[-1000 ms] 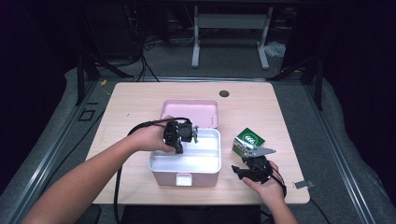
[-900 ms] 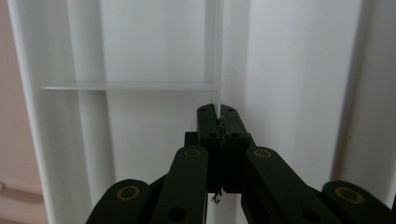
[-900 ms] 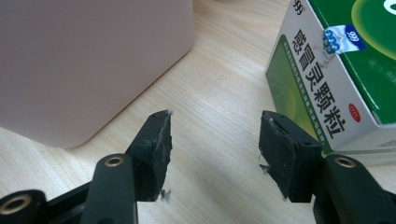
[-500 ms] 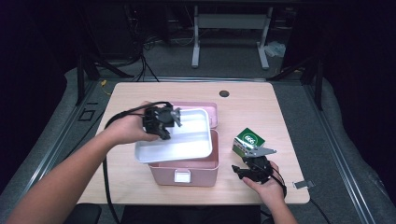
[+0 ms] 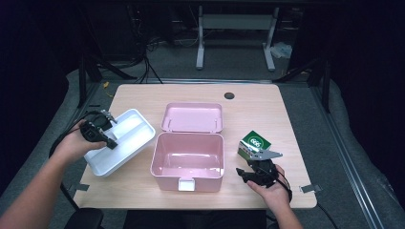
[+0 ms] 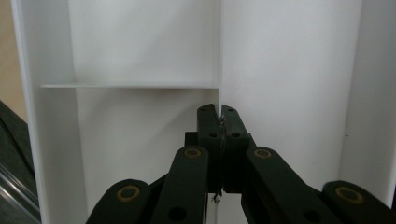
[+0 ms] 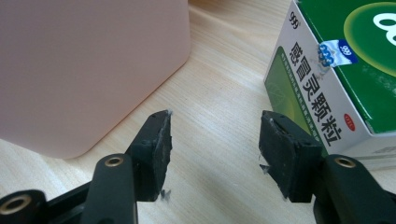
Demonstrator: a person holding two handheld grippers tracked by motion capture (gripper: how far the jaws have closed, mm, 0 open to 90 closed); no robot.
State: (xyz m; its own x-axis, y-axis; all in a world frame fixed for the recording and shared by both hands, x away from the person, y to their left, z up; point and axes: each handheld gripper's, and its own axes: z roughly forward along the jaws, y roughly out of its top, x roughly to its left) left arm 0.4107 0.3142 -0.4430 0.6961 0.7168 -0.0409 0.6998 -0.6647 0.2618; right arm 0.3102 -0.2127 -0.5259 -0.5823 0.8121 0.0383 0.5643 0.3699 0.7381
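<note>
An open pink box [image 5: 187, 162] stands mid-table, its lid [image 5: 192, 117] laid back behind it. My left gripper [image 5: 111, 144] is shut on a white divided tray [image 5: 125, 138] at the table's left edge. In the left gripper view the jaws pinch the tray's thin divider wall [image 6: 219, 70], with the white tray [image 6: 140, 46] behind. My right gripper [image 5: 252, 172] is open and low at the front right, just in front of a green and white medicine carton [image 5: 254, 143]. In the right gripper view the right gripper [image 7: 215, 135] has bare table between its jaws, the pink box [image 7: 84, 65] to the left and the carton [image 7: 336, 79] to the right.
A dark round cap [image 5: 229, 95] lies near the table's [image 5: 267, 114] far edge. A white metal stand [image 5: 234, 28] and cables sit on the floor beyond. A cable trails from the left gripper over the table's left edge.
My left gripper has lifted the white tray out of the pink box and carried it to the table's left side. The right gripper and the carton have stayed in place.
</note>
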